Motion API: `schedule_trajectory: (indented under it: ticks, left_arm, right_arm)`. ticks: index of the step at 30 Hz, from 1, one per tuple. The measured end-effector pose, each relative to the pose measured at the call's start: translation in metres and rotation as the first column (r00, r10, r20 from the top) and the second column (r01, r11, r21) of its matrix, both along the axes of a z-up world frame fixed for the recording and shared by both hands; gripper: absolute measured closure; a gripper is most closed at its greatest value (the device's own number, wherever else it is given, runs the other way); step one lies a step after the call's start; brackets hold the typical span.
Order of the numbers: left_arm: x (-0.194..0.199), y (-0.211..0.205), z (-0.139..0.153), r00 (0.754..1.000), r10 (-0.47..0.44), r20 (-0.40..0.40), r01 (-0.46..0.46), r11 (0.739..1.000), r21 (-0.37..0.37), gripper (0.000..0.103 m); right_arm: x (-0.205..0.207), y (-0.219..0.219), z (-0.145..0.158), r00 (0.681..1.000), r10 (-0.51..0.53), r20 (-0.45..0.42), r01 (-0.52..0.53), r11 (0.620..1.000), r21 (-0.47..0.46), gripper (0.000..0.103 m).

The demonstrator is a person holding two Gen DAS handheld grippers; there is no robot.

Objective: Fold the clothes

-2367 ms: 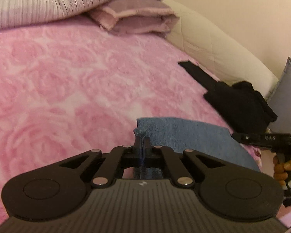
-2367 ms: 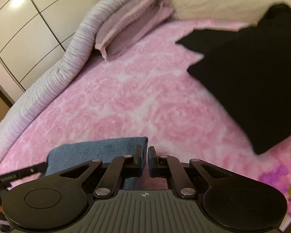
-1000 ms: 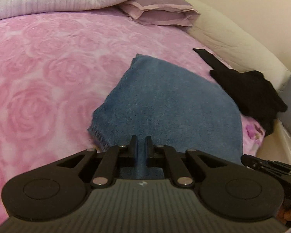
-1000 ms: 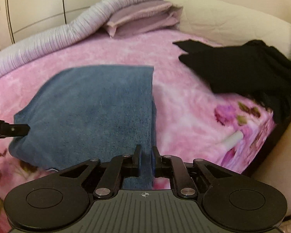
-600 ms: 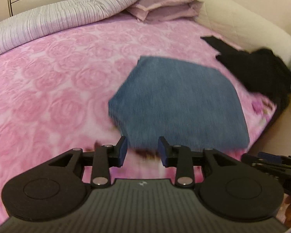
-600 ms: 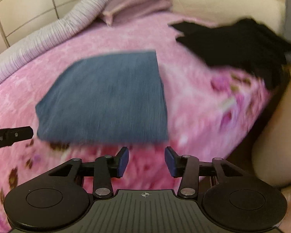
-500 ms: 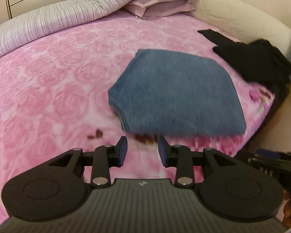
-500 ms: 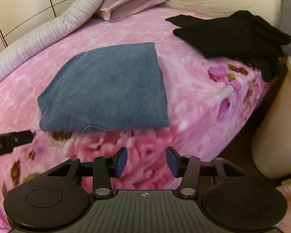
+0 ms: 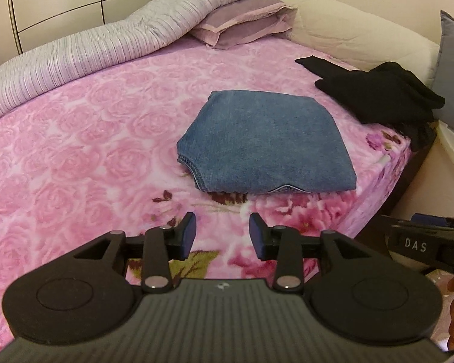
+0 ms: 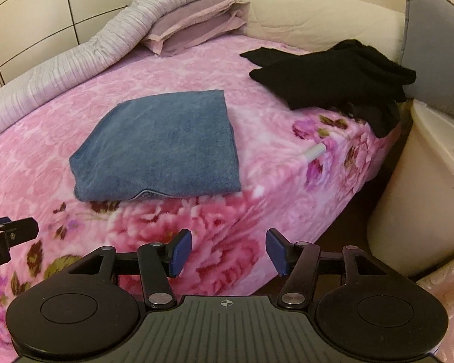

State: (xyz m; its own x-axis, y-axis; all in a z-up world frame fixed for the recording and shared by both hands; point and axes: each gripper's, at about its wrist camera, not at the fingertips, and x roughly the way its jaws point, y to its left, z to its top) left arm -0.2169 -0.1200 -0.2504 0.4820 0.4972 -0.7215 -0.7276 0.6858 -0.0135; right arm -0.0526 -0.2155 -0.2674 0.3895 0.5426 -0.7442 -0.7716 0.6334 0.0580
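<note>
Folded blue jeans (image 9: pixel 266 139) lie flat on the pink rose blanket (image 9: pixel 75 151) near the bed's front corner; they also show in the right wrist view (image 10: pixel 163 142). A heap of black clothes (image 9: pixel 375 90) lies unfolded behind them to the right, also in the right wrist view (image 10: pixel 333 75). My left gripper (image 9: pixel 222 236) is open and empty, held back from the jeans' near edge. My right gripper (image 10: pixel 228 252) is open and empty, above the bed's front edge.
A rolled striped quilt (image 9: pixel 106 39) and mauve pillows (image 9: pixel 242 21) lie at the back. A cream padded headboard (image 9: pixel 363 30) and a grey cushion (image 10: pixel 435 36) stand to the right. A cream tub (image 10: pixel 423 187) stands beside the bed. A white tag (image 10: pixel 313 152) sticks out of the blanket.
Both grippers were shut on the jeans, laid them down folded, opened and let go. Both have since drawn back toward the bed's front edge.
</note>
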Motion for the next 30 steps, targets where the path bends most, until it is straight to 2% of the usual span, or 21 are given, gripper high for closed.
schedule_trajectory:
  ticks: [13,20,27,30]
  left_arm:
    - [-0.026,-0.031,0.022,0.999,-0.019,0.039,0.017,0.999,0.048,0.068]
    - [-0.036,-0.040,0.033,0.998,-0.015,0.059,0.011,0.997,0.072,0.064]
    - [-0.039,-0.032,0.032,0.997,-0.010,0.075,0.006,0.999,0.050,0.063]
    - [-0.036,-0.021,0.026,0.996,-0.003,0.087,0.002,1.000,0.017,0.058]
  right_arm:
    - [-0.019,-0.024,0.024,0.998,0.018,0.056,-0.021,0.998,0.054,0.044]
    - [-0.029,-0.029,0.034,0.996,0.039,0.078,-0.045,0.996,0.083,0.044]
    - [-0.029,-0.026,0.035,0.996,0.046,0.080,-0.053,0.994,0.090,0.044]
    - [-0.023,-0.020,0.030,0.997,0.041,0.066,-0.047,0.995,0.088,0.043]
